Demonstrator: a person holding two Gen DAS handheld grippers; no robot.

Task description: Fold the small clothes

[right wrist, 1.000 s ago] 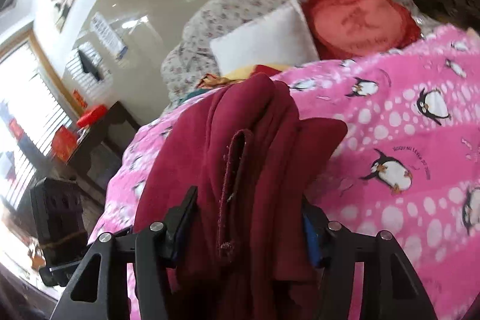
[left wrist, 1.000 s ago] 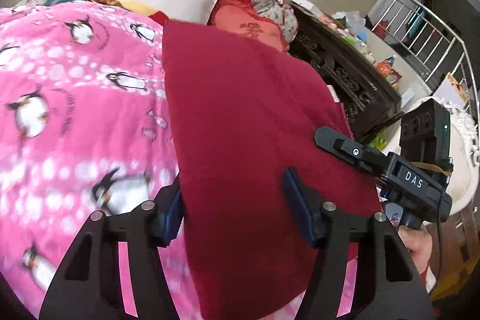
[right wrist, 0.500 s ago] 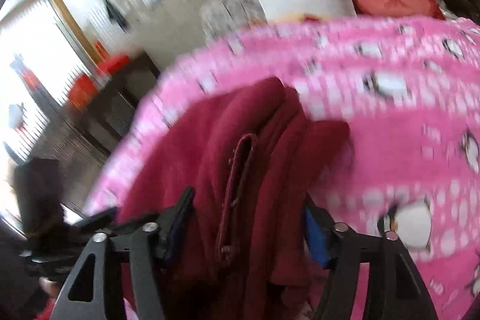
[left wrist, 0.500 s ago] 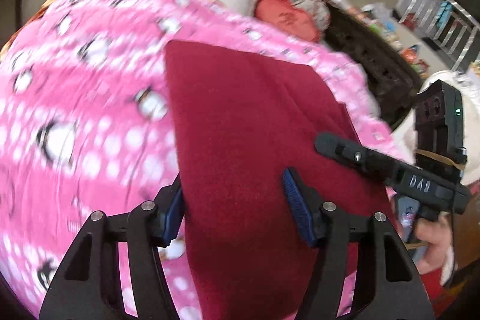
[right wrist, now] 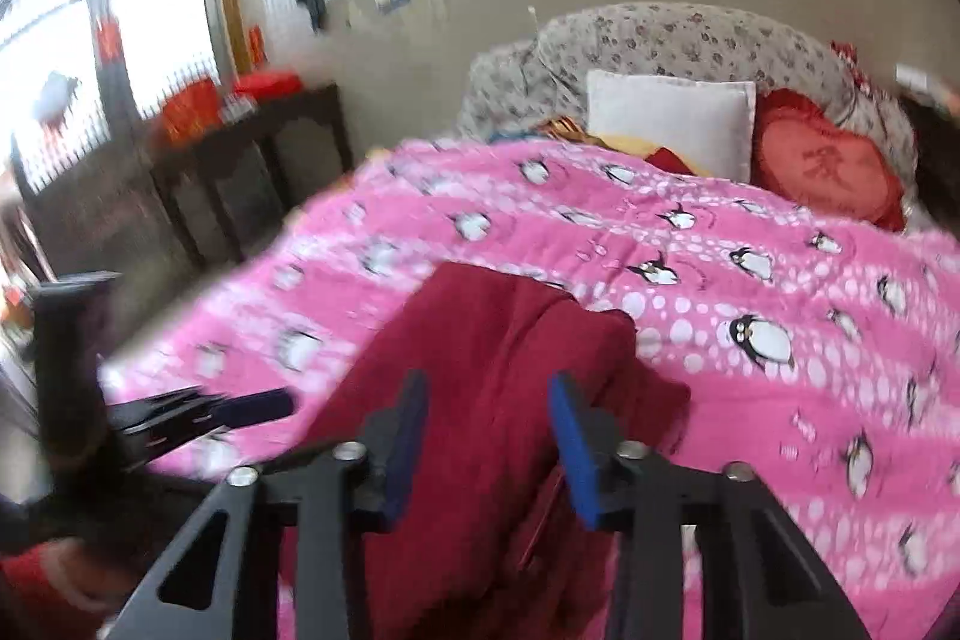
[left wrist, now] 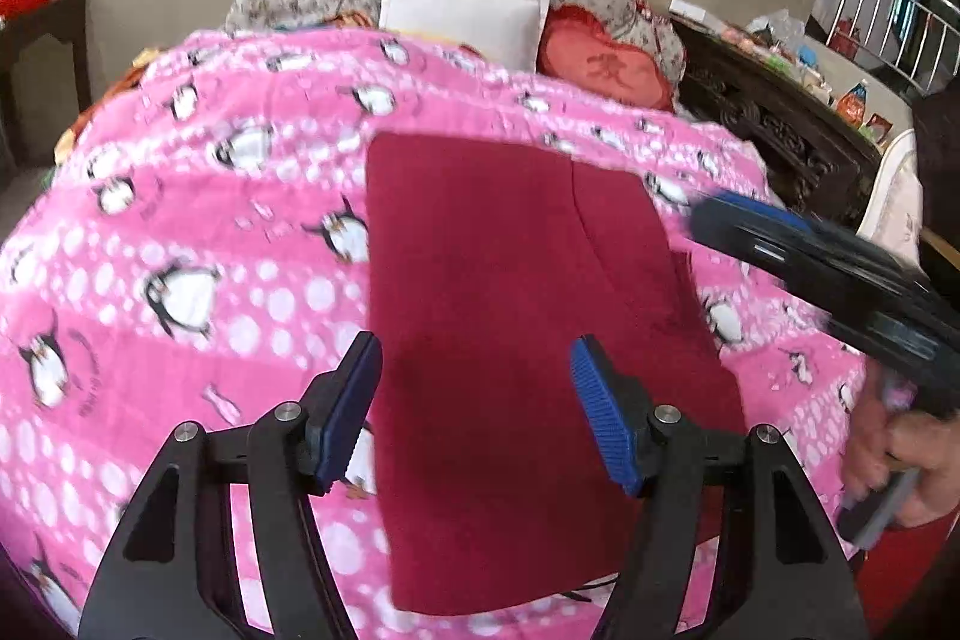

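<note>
Garment lies flat on the bed's pink blanket for folding; my left gripper spreads, unclenched, while my right gripper closes, grasping nothing.

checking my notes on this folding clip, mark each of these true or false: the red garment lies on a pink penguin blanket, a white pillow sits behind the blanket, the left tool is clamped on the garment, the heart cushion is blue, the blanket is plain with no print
1. The dark red garment lies on a pink penguin blanket. True.
2. A white pillow sits behind the blanket. True.
3. The left tool is clamped on the garment. False: its jaws are opening, the pads stand apart over the cloth and pinch nothing.
4. The heart cushion is blue. False: it is red.
5. The blanket is plain with no print. False: it carries penguins and white dots.
</note>
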